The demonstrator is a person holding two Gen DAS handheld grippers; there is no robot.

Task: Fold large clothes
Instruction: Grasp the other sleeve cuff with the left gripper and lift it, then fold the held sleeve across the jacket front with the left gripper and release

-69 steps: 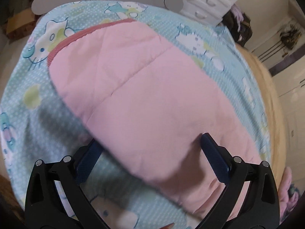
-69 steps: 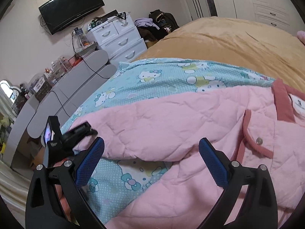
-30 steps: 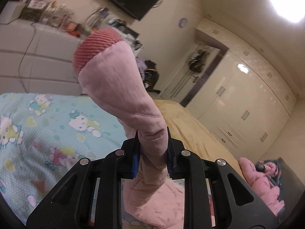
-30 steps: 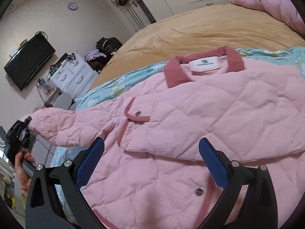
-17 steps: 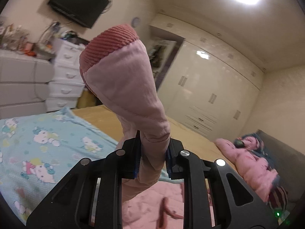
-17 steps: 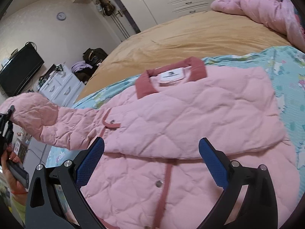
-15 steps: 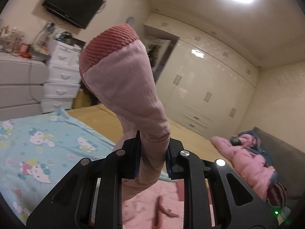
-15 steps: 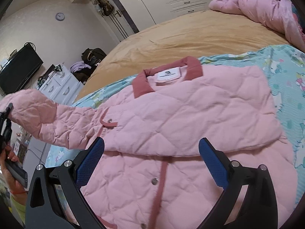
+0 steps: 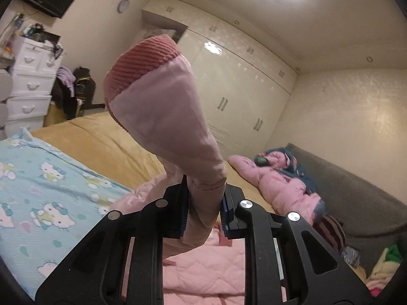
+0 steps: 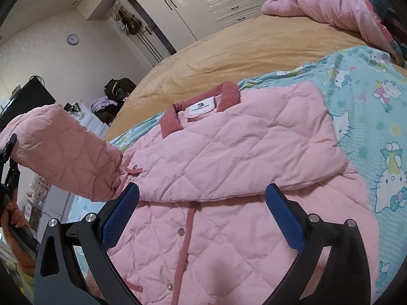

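— Left gripper, what's it doing?
— Clenched on the pink sleeve. Both pads squeeze the quilted fabric, and the ribbed cuff stands up past them toward eleven o'clock in the left wrist view.

— And the right gripper?
— Spread wide with nothing between the blue pads. It hangs over the jacket's front.

— Where's the jacket itself?
— The pink quilted jacket lies flat on the blue cartoon-cat sheet, collar toward twelve o'clock in the right wrist view, snap placket running toward six. One sleeve is already folded across the chest. The other is lifted off the bed at nine o'clock, where a hand grips the left tool's handle.

— Anything else on the bed?
— A tan blanket beyond the sheet, and a second pink garment heaped at one o'clock.
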